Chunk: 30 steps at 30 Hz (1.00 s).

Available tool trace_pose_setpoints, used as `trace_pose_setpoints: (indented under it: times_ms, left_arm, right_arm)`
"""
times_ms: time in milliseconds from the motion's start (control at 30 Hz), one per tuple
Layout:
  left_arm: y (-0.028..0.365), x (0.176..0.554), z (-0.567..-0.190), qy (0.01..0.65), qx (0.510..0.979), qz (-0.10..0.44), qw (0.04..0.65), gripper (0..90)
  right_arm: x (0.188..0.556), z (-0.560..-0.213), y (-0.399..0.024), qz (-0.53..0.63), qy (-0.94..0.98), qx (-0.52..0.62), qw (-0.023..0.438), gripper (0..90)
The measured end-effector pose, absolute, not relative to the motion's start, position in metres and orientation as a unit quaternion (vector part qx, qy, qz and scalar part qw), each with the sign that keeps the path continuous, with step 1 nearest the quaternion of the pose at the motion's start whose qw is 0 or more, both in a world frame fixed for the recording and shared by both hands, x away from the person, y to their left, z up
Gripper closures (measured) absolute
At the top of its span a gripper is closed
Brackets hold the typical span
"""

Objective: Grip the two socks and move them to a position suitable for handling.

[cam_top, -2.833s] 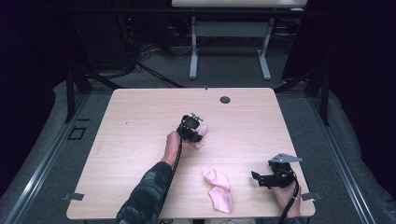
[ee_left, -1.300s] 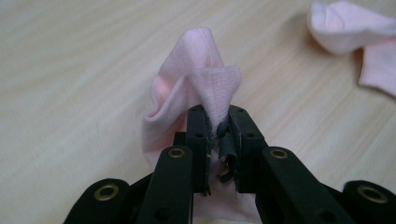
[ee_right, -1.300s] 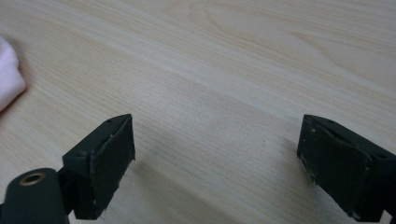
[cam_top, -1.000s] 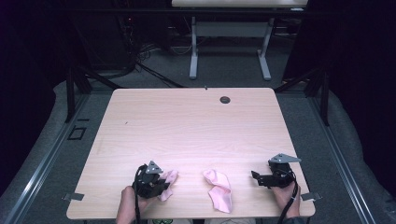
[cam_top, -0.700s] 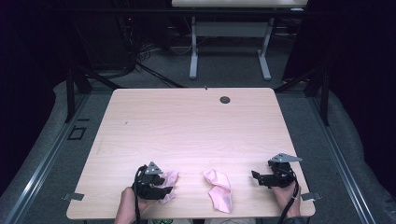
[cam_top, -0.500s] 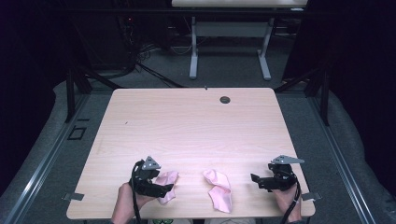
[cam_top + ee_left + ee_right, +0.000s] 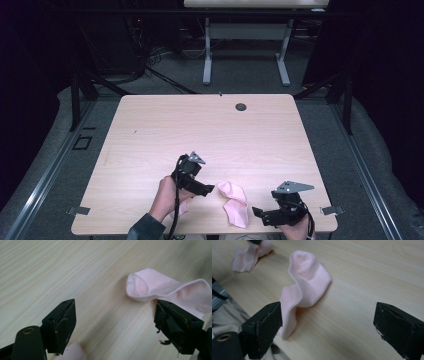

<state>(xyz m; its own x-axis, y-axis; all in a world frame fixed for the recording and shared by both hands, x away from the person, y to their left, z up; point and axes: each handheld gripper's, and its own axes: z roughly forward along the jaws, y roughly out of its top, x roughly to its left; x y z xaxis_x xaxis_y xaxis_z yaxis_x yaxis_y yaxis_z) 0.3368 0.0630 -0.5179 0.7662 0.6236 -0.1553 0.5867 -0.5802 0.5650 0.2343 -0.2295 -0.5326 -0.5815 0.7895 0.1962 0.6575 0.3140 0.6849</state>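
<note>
Here we see two pink socks on the worktop (image 7: pixel 150 130), one sock (image 7: pixel 235 202) between our grippers, left gripper (image 7: pixel 209 189) jaws just opened, empty, right gripper (image 7: pixel 256 212) jaws apart, second sock (image 7: pixel 181 209) under our left hand.

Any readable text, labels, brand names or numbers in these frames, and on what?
None can be read. The pink sock between the grippers is plain, as is the second pink sock. The wooden table, the left gripper and the right gripper carry no legible marking.
</note>
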Motion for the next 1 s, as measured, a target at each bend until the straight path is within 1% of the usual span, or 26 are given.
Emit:
trace_pose_setpoints:
  times_ms: [167,367,433,467,500,533,600,767,800,867,1000]
  left_arm:
    - [0.040,0.347,-0.527,0.334,0.896,0.019,0.292,27.8]
    - [0.027,0.353,-0.538,0.327,0.902,-0.001,0.280,43.8]
    - [0.024,0.353,-0.540,0.326,0.905,-0.003,0.273,49.0]
    - [0.022,0.353,-0.542,0.323,0.906,-0.005,0.274,53.8]
    - [0.020,0.352,-0.542,0.322,0.908,-0.006,0.269,53.8]
    - [0.018,0.351,-0.544,0.320,0.909,-0.005,0.268,56.6]
    - [0.016,0.350,-0.545,0.315,0.912,-0.005,0.262,64.9]
    - [0.013,0.347,-0.551,0.305,0.918,0.004,0.254,84.7]
    - [0.013,0.346,-0.551,0.304,0.918,0.004,0.255,88.0]
    - [0.014,0.345,-0.551,0.301,0.919,0.004,0.256,88.8]
    - [0.017,0.344,-0.546,0.298,0.917,0.013,0.264,89.4]
  right_arm:
    - [0.226,-0.540,-0.208,0.354,0.824,0.437,0.072,17.6]
    - [0.225,-0.553,-0.193,0.343,0.832,0.432,0.058,35.7]
    - [0.225,-0.556,-0.191,0.339,0.832,0.435,0.057,44.6]
    - [0.225,-0.558,-0.191,0.334,0.833,0.438,0.057,53.8]
    - [0.225,-0.558,-0.191,0.334,0.833,0.438,0.057,53.8]
    - [0.225,-0.559,-0.190,0.336,0.832,0.438,0.054,57.2]
    - [0.225,-0.561,-0.191,0.337,0.832,0.437,0.057,66.1]
    - [0.226,-0.564,-0.192,0.336,0.833,0.436,0.050,82.5]
    - [0.226,-0.565,-0.192,0.336,0.834,0.434,0.050,84.4]
    - [0.226,-0.566,-0.192,0.340,0.832,0.436,0.050,86.6]
    - [0.228,-0.563,-0.195,0.341,0.830,0.439,0.048,87.4]
